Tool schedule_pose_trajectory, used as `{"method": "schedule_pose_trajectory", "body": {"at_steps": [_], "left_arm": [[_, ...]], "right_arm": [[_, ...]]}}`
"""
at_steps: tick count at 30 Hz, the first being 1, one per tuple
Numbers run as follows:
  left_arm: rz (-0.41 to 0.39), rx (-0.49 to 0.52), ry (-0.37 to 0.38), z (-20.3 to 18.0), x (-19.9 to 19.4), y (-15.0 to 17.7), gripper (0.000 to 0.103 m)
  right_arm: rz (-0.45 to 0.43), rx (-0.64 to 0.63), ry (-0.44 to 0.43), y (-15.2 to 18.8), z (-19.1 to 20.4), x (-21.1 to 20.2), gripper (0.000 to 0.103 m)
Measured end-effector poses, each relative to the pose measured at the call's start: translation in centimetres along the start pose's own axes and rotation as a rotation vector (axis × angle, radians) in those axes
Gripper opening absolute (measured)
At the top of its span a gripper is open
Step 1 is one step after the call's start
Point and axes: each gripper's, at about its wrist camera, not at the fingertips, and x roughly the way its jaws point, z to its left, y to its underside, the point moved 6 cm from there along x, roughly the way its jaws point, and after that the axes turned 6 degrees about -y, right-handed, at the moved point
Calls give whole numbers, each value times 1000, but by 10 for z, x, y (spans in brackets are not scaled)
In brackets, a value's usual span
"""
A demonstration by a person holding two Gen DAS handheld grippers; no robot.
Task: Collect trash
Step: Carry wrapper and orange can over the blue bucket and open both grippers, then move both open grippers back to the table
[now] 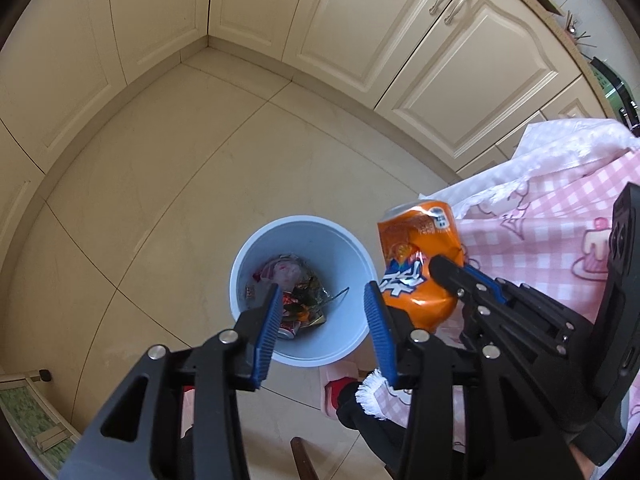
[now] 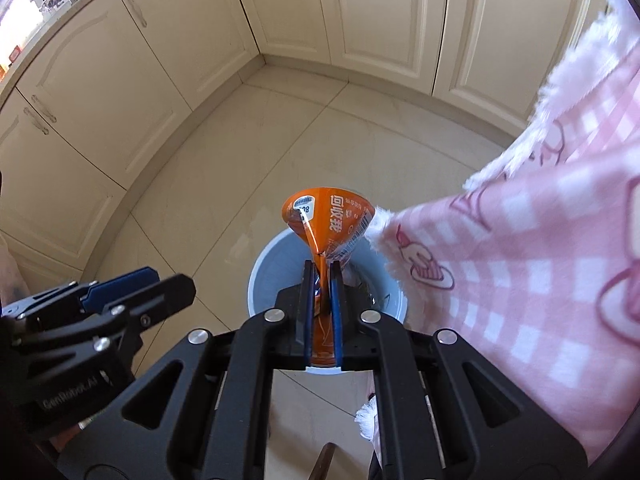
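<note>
A pale blue trash bin [image 1: 344, 248] [image 2: 272, 272] stands on the tiled floor with wrappers and a can inside. My left gripper [image 1: 322, 328] hangs right above it, open, with nothing between its blue pads; in the right wrist view it [image 2: 160, 284] shows at the lower left. My right gripper [image 2: 322, 280] is shut on a crushed orange drink can [image 2: 328, 216], squeezed flat between the pads over the bin's rim. In the left wrist view the can [image 1: 416, 264] hangs just right of the bin, with the right gripper [image 1: 444, 276] on it.
A pink checked cloth [image 1: 540, 220] [image 2: 520, 240] with a white fringe hangs close on the right, beside the bin. Cream cabinet doors [image 1: 400, 40] [image 2: 100, 80] line the corner beyond. Beige floor tiles [image 1: 160, 200] spread left of the bin. A red slipper [image 1: 340, 390] sits below it.
</note>
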Motion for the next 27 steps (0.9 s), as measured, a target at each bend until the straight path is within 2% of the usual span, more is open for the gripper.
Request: {"method": "schedule_pose_trajectory", "body": {"at_steps": [5, 7, 9, 14, 19, 21, 27], "left_arm": [[-34, -4, 2, -3, -25, 1, 43], [-54, -6, 8, -5, -37, 2, 44], [-75, -5, 6, -7, -53, 3, 45], [-137, 9, 13, -18, -95, 6, 45], [-250, 26, 39, -37, -161, 10, 48], [-293, 35, 52, -47, -183, 11, 50], [-415, 116, 121, -104, -252, 21, 53]], "right_arm": [[-24, -8, 7, -3, 3, -21, 10], [-40, -10, 9, -2, 5, -35, 19], [-63, -10, 12, -3, 6, -47, 43], [-142, -28, 19, -5, 15, -95, 44], [-256, -69, 57, -6, 29, -166, 46], [-321, -88, 62, -4, 31, -207, 48], [-471, -104, 122, 13, 18, -305, 52]]}}
